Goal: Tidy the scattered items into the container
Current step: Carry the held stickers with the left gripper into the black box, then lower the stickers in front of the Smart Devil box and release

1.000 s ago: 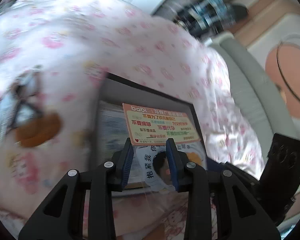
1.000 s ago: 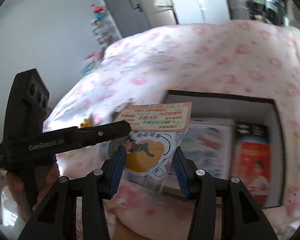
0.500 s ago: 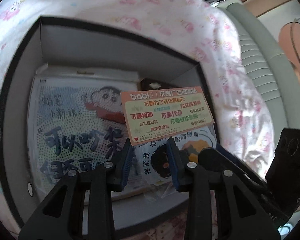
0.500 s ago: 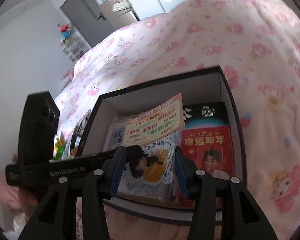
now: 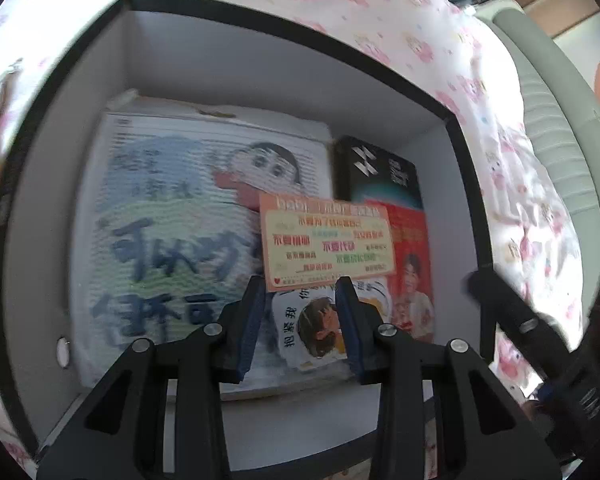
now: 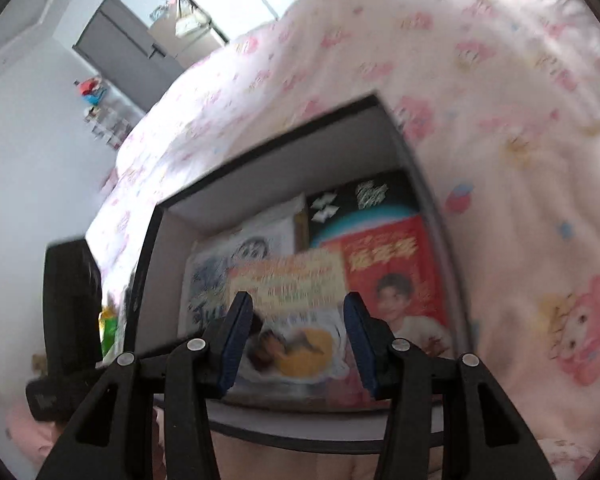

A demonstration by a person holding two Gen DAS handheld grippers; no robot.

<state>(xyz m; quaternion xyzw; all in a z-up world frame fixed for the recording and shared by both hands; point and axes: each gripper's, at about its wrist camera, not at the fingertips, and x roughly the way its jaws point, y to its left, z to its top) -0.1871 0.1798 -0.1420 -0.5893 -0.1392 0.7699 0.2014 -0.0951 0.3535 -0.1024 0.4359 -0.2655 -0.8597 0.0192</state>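
Both grippers pointed down into an open box (image 5: 80, 80) with a black rim and pale walls, set on a bedspread (image 6: 480, 80) printed with pink cartoon figures. Between them hung a clear packet (image 5: 312, 312) with an orange card header and a cartoon sticker sheet inside, held just above the things already in the box. The left gripper (image 5: 302, 312) had its blue pads against the packet's two side edges, below the header, and looked clamped on it. The right gripper (image 6: 296, 336) framed the same packet from the other side; its view was blurred, so I cannot tell whether its pads pressed the packet or only stood beside it. In the box lay a large cartoon picture (image 5: 172, 240) (a boy's face and big blue characters) filling the left part, a black case (image 5: 380, 172) at the far right corner, and a red booklet (image 5: 414, 264) in front of it.
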